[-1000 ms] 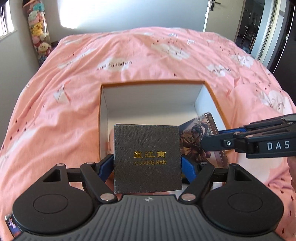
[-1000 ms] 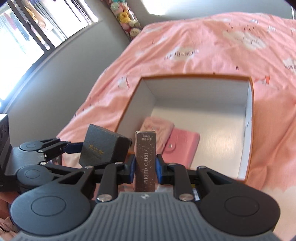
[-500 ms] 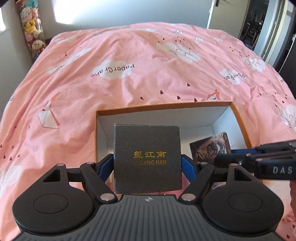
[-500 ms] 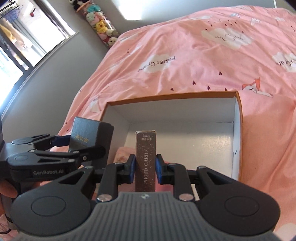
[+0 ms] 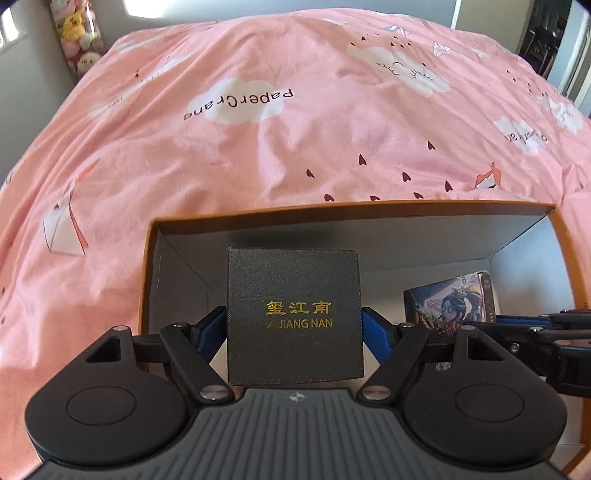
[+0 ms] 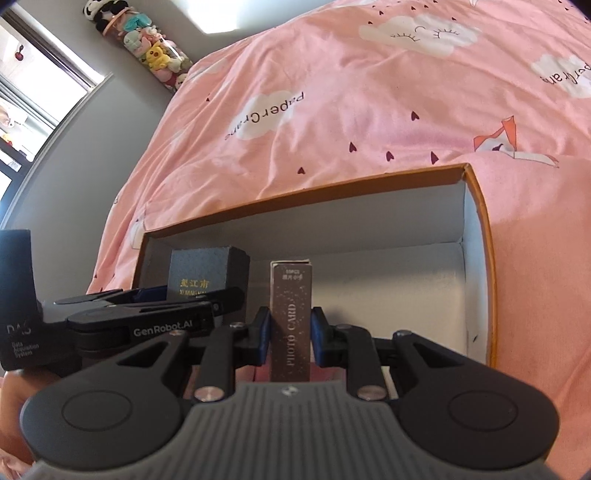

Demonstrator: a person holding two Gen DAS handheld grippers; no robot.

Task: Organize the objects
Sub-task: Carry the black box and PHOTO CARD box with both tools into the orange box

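Observation:
My left gripper (image 5: pixel 294 332) is shut on a black square box (image 5: pixel 293 317) with gold "JIANG NAN" lettering and holds it inside the open orange-rimmed cardboard box (image 5: pixel 332 210). My right gripper (image 6: pixel 290 332) is shut on a slim brown photo card box (image 6: pixel 290 317), upright, also low inside the cardboard box (image 6: pixel 476 258). In the left wrist view the photo card box (image 5: pixel 448 304) shows its illustrated face to the right. In the right wrist view the black box (image 6: pixel 201 275) sits to the left in the left gripper (image 6: pixel 155 317).
The cardboard box lies on a bed with a pink cloud-print duvet (image 5: pixel 295 110). Pink items (image 6: pixel 325 374) lie on the box floor under the right gripper. A tube of plush toys (image 6: pixel 147 48) stands by the far wall. A doorway (image 5: pixel 546 33) is at the far right.
Both grippers have moved down and forward into the cardboard box with their loads. The box walls now rise around them and its floor is mostly hidden.

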